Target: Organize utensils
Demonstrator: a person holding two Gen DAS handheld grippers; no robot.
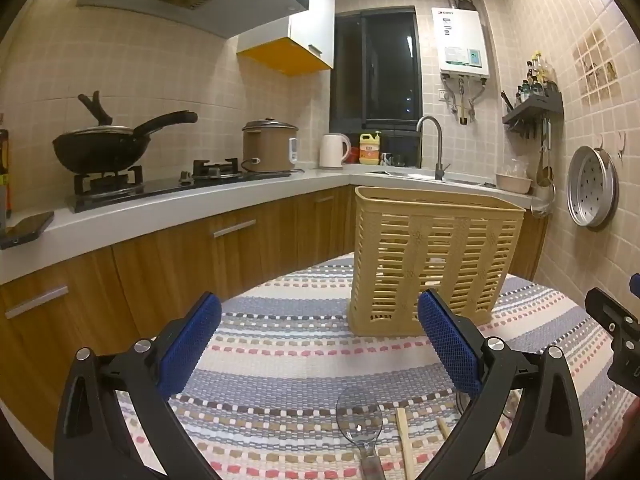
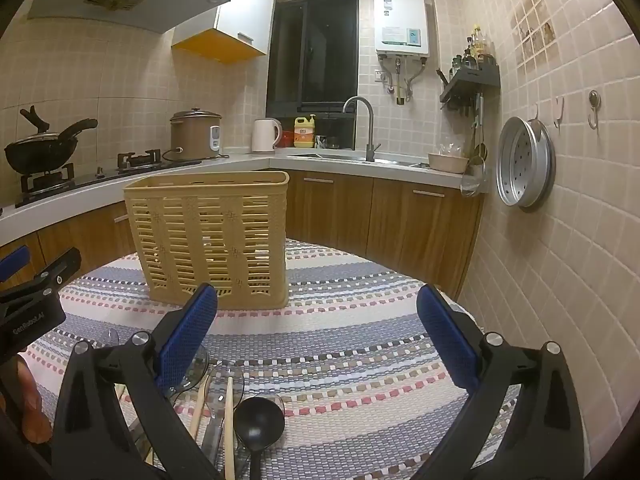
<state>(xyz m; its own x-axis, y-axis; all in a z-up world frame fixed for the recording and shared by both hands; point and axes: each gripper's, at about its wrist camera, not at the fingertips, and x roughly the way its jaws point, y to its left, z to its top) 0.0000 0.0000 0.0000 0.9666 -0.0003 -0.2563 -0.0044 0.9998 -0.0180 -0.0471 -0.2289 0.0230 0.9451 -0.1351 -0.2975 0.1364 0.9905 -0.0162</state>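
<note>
The clear spoon [image 1: 359, 420] just below the left hand-held gripper [image 1: 320, 344] loses its handle at the picture's bottom edge, as do the chopsticks [image 1: 404, 444] beside it. Under the right hand-held gripper [image 2: 318, 336], the black ladle [image 2: 259, 420] is cut off likewise. What lies inside the basket [image 2: 212, 236] beyond cannot be told.

Both wrist views look forward and slightly down, low over the surface [image 1: 304, 360]. They sit side by side, sharing the nearby basket [image 1: 432, 256] and kitchen corner beyond.
</note>
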